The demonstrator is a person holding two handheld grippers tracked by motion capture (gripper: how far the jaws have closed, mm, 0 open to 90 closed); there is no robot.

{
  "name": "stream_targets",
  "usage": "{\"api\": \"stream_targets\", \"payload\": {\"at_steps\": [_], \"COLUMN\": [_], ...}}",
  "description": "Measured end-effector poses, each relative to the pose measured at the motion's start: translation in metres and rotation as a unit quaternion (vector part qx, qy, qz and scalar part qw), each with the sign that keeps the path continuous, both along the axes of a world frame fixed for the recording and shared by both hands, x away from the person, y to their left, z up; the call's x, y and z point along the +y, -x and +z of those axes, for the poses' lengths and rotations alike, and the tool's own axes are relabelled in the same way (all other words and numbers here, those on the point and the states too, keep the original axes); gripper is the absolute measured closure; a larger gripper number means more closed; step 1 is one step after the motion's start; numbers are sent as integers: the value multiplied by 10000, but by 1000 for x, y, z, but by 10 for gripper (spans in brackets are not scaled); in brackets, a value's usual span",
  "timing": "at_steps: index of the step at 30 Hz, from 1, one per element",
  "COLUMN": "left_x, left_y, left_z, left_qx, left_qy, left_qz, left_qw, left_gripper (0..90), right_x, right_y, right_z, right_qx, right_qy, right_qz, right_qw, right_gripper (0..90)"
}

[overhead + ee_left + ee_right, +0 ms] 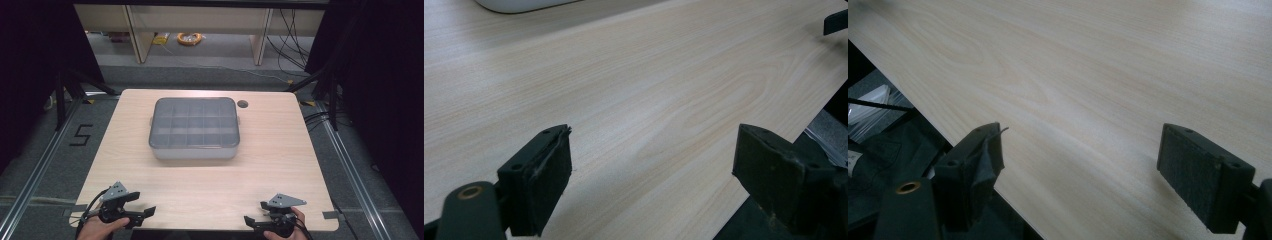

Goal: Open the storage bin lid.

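A grey plastic box [194,128] with a translucent lid over several compartments sits shut on the far middle of the light wooden table [280,150]. My left gripper [142,204] rests at the near left corner, held by a hand, jaws open and pointing right. In the left gripper view, the left gripper [654,150] has only bare wood between its pads, and a white corner of the box [519,5] shows at the top. My right gripper [255,213] lies at the near right edge, pointing left, open. The right gripper [1080,150] hovers over the table's edge with nothing between its jaws.
A round cable hole [242,104] sits in the table right of the box. Beyond the table stand wooden shelf legs and an orange cable coil [190,38] on the floor. Dark curtains and stands flank both sides. A wide band of wood lies between box and grippers.
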State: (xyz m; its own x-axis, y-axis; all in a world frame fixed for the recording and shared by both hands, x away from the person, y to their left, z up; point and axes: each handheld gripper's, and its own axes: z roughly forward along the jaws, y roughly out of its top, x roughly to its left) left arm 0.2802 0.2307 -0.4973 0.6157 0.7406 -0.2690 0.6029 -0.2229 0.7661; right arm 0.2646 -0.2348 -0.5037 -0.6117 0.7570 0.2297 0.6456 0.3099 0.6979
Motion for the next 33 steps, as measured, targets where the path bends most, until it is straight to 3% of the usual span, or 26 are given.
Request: {"api": "stream_targets", "payload": {"at_steps": [2, 6, 8, 11, 15, 16, 18, 19, 24, 25, 26, 27, 28, 29, 30, 33], "left_x": [0, 1, 2, 3, 3, 3, 3, 3, 3, 2, 2, 2, 2, 2, 2, 2], "left_y": [0, -1, -2, -3, -4, -4, -4, -4, -5, -6, -6, -6, -7, -7, -8, -10], "left_z": [0, 1, 0, 1, 1, 1, 1, 1, 2, 2, 2, 2, 2, 2, 2, 3], "left_qx": [1, 16, 38, 141, 112, 100, 92, 65, 84, 83, 62, 62, 84, 84, 95, 136], "left_qy": [34, 81, 148, 255, 255, 275, 289, 301, 306, 334, 370, 370, 379, 379, 369, 454], "left_qz": [33, 49, 78, 102, 124, 158, 180, 188, 206, 220, 226, 226, 246, 246, 214, 228], "left_qw": [10000, 10000, 9999, 9995, 9995, 9994, 9994, 9993, 9993, 9992, 9990, 9990, 9989, 9989, 9990, 9986], "left_gripper": [152, 152, 152, 152, 152, 153, 152, 152, 152, 152, 152, 152, 152, 152, 152, 152], "right_x": [-1, -1, -4, -4, -2, -4, -3, -5, -9, -8, -10, -10, -8, -8, -10, -11], "right_y": [0, 1, -2, -2, -2, -6, -5, -8, -13, -13, -17, -17, -15, -15, -20, -26], "right_z": [1, 3, 2, 3, 4, 3, 5, 4, 7, 10, 9, 9, 11, 11, 11, 12], "right_qx": [-91, 36, -145, -185, -71, -239, -131, -290, -362, -285, -493, -493, -235, -235, -406, -388], "right_qy": [31, -185, -233, -222, -240, -227, -341, -309, -300, -474, -475, -475, -653, -653, -590, -694], "right_qz": [-44, -180, -170, -177, -300, -235, -320, -273, -365, -505, -397, -397, -535, -535, -407, -422], "right_qw": [9999, 9997, 9995, 9994, 9992, 9992, 9988, 9987, 9982, 9972, 9969, 9969, 9962, 9962, 9966, 9959], "right_gripper": [193, 194, 197, 206, 211, 213, 216, 221, 225, 228, 230, 230, 230, 230, 230, 230]}}
